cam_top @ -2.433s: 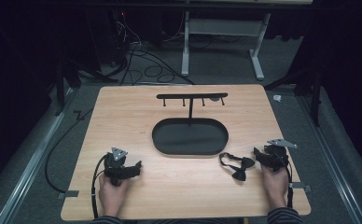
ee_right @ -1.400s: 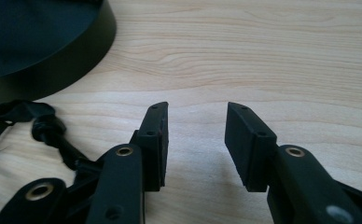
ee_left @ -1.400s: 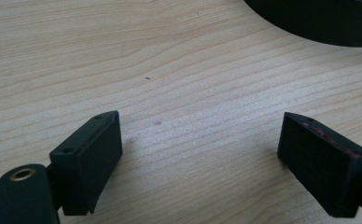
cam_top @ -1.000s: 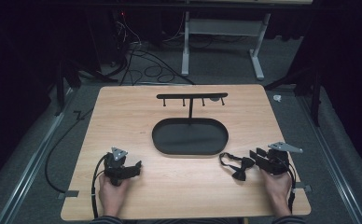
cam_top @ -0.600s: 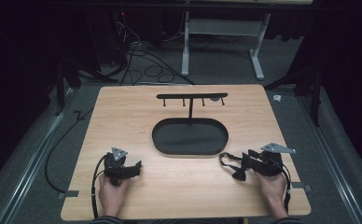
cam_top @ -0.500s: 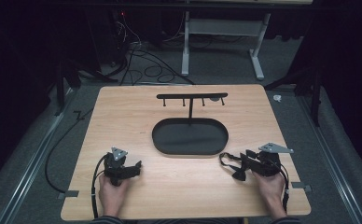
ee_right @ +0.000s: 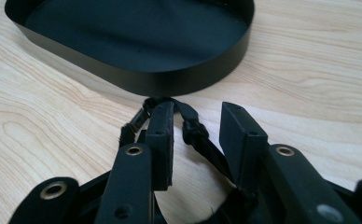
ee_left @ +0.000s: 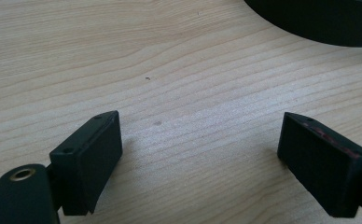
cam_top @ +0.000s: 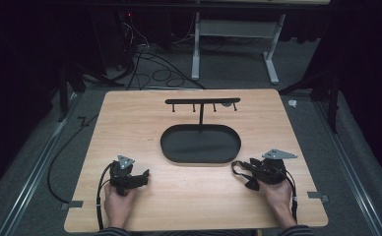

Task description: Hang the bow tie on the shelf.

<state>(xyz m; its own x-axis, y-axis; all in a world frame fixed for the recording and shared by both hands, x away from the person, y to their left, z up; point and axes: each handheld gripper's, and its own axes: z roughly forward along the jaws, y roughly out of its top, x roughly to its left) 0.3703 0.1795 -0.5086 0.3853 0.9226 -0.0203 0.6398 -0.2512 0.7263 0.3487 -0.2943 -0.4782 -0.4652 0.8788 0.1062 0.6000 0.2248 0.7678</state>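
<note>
From above, the black strap (cam_top: pixel 242 172) lies on the table (cam_top: pixel 189 206), right of the oval tray (cam_top: pixel 200 144) and its hook stand (cam_top: pixel 202 102), nothing hung yet. The left gripper (cam_top: pixel 142 176) rests idle.

In the left gripper view, its jaws stand wide apart over bare wood.

In the right gripper view, the right gripper (ee_right: pixel 197 126) has been closing around the strap (ee_right: pixel 195 135); the pads aren't pressing yet. Lifting seems still ahead.
</note>
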